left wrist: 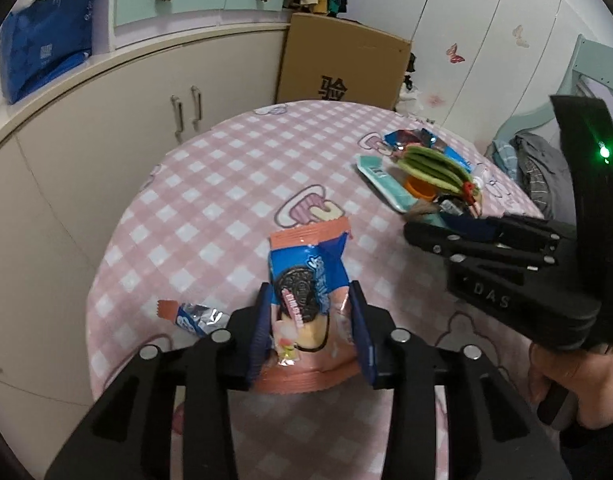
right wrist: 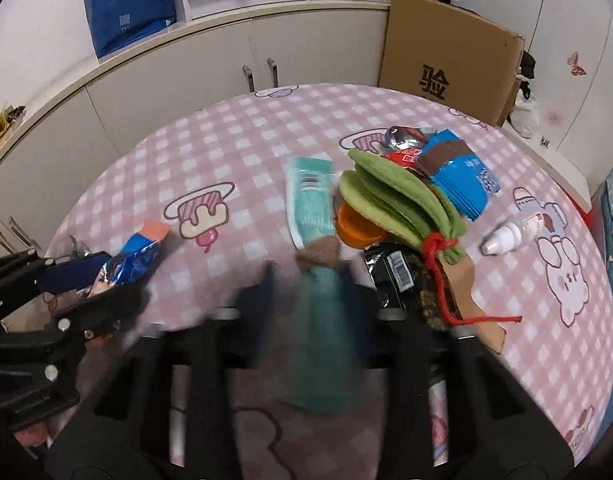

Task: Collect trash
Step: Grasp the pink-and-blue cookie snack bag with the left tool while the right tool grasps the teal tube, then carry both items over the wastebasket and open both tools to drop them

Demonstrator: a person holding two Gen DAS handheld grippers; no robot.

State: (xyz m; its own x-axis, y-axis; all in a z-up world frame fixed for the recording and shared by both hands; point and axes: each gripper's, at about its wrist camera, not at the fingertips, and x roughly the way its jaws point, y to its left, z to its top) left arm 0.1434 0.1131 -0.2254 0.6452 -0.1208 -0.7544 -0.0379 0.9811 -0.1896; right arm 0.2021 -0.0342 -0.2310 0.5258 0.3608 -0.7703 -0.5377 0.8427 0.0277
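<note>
My left gripper [left wrist: 310, 316] is shut on a pink and blue cookie wrapper [left wrist: 306, 276] and holds it over the pink checked table [left wrist: 226, 168]. A small crumpled blue wrapper [left wrist: 194, 316] lies just left of it. My right gripper [right wrist: 312, 292] is blurred; its fingers stand on either side of a teal wrapper [right wrist: 322, 340], and I cannot tell whether they grip it. The right gripper also shows in the left wrist view [left wrist: 442, 232], beside the trash pile. The left gripper shows at the left edge of the right wrist view [right wrist: 66, 280].
A pile sits at the table's right: another teal packet [right wrist: 310, 200], a green felt item [right wrist: 398, 200], an orange cup [right wrist: 356, 228], a blue bag [right wrist: 462, 180], a black packet [right wrist: 390, 276], a white bottle [right wrist: 506, 236]. Cabinets [left wrist: 106, 152] and a cardboard box [left wrist: 346, 64] stand behind.
</note>
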